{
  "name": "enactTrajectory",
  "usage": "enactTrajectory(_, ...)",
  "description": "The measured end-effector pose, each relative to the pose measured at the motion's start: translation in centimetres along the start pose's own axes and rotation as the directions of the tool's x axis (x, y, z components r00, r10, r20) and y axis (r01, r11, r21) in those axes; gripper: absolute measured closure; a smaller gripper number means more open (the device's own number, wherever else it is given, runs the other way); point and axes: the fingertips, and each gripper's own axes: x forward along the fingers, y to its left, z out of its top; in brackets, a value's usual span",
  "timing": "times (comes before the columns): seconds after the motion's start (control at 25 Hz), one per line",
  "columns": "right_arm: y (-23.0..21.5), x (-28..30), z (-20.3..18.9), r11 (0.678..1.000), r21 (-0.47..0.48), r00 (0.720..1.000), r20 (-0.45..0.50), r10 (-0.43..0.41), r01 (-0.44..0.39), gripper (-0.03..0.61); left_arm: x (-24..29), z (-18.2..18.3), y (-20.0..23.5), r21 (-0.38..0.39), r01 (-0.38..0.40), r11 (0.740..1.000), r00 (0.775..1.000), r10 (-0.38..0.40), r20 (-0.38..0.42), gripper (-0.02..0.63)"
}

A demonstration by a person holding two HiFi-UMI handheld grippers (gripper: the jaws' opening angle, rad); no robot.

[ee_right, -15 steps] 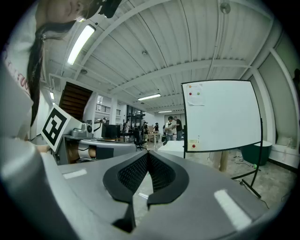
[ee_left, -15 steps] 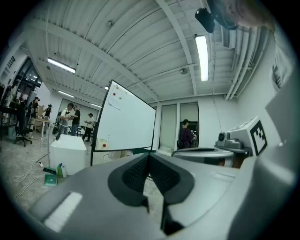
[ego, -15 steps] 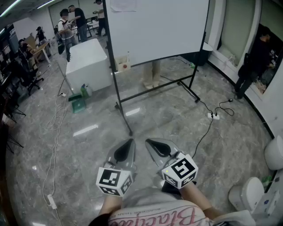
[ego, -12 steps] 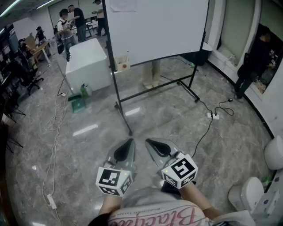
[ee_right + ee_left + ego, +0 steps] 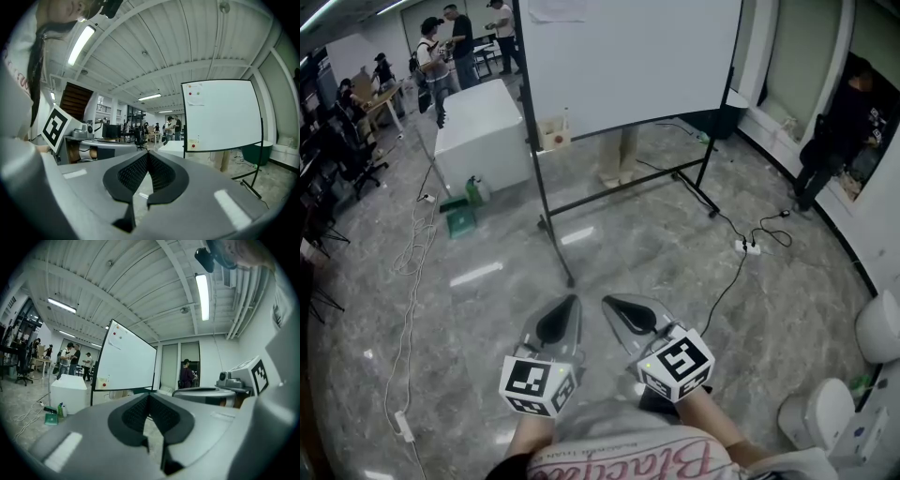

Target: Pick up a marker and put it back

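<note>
From my end the grey marble floor point(image 5: 675, 253) fills most of the head view; on it stands a big whiteboard point(image 5: 628, 56) on a black wheeled frame, well ahead of both grippers; to its left sits a white block-shaped cabinet point(image 5: 483, 131), with people standing farther back; low in the view I hold the left gripper point(image 5: 570, 306) and the right gripper point(image 5: 615, 306) side by side, near each other but apart, both aimed toward the board; each gripper's own view shows its jaws closed pad to pad at the tips with nothing between them; a small cardboard box point(image 5: 552, 136) hangs at the board's lower left corner; the marker point(image 5: 565, 117) stands upright in that box, thin and pale, far from both grippers.
</note>
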Motion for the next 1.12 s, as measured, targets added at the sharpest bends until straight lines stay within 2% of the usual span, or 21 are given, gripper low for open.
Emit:
enactTrajectory(0.36, -1.8, 0.0, -0.3, 0.997, -0.023, 0.997, 0.012, 0.074, -0.074, 0.578, 2.2, -0.5, 0.4, -0.026, -0.065, 0.998, 0.998, 0.065, 0.017, 0.614)
enactTrajectory(0.6, -5.0, 1.4, -0.6, 0.998, 0.002, 0.998, 0.009, 0.069, -0.069, 0.577, 4.7, -1.4, 2.2, -0.060, -0.092, 0.994, 0.996, 0.091, -0.007, 0.614)
enactTrajectory(0.92, -8.8, 8.3, -2.1, 0.998, 0.034, 0.998, -0.028, 0.061, -0.060, 0.577, 10.3, -1.9, 8.4, -0.077, -0.080, 0.994, 0.996, 0.078, -0.032, 0.614)
enactTrajectory(1.12, -12.4, 14.6, 0.6, 0.999, 0.024, 0.999, 0.003, 0.040, -0.040, 0.577, 15.6, 0.3, 13.1, -0.047, -0.039, 0.998, 0.999, 0.038, -0.013, 0.614)
